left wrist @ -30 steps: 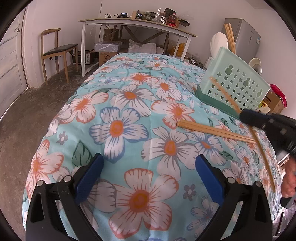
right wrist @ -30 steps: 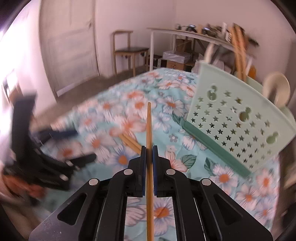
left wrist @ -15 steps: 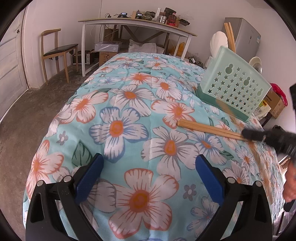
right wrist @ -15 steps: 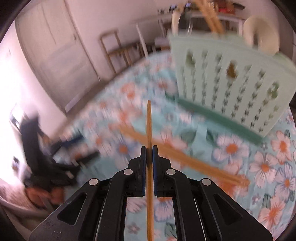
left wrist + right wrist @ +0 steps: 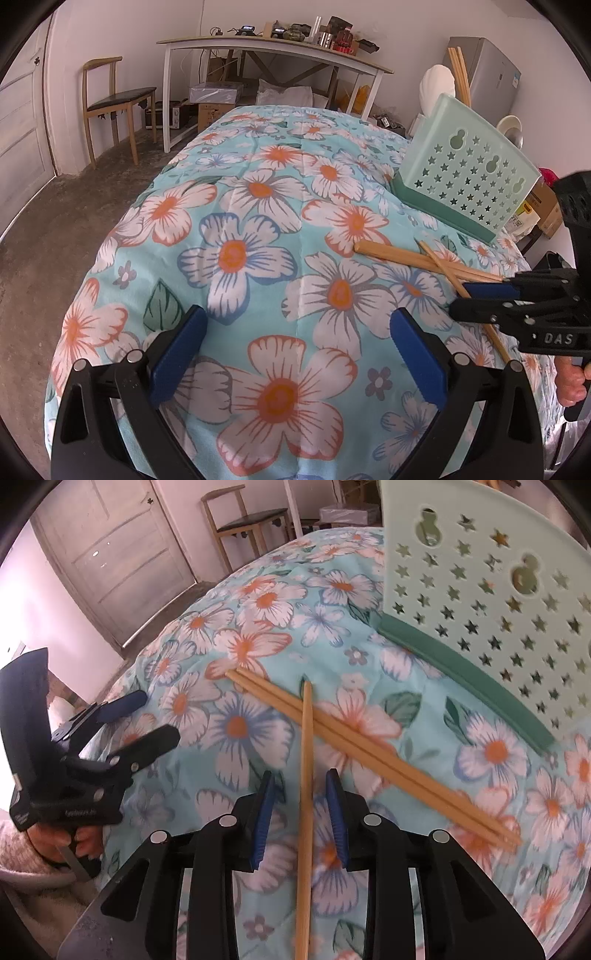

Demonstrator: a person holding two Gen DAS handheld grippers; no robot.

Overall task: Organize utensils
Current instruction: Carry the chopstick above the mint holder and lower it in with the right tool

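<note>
Right gripper (image 5: 300,812) jaws just opened off a chopstick (image 5: 306,760) now crossing the loose pair (image 5: 369,753); left gripper (image 5: 295,354) spread, empty; three left outside the basket (image 5: 480,602).

A surface (image 5: 258,206) under a turquoise cloth with big flowers carries a pale green rack (image 5: 469,177) near its far right edge and a pair of chopsticks (image 5: 369,753), a third chopstick (image 5: 306,775) lying crossed over them

Cloth (image 5: 258,206): I saw turquoise, orange-white flowers.
Basket (image 5: 480,590): mint, star holes.
Chopsticks (image 5: 369,749): tan.
My pads (image 5: 263,812): blue.
</note>
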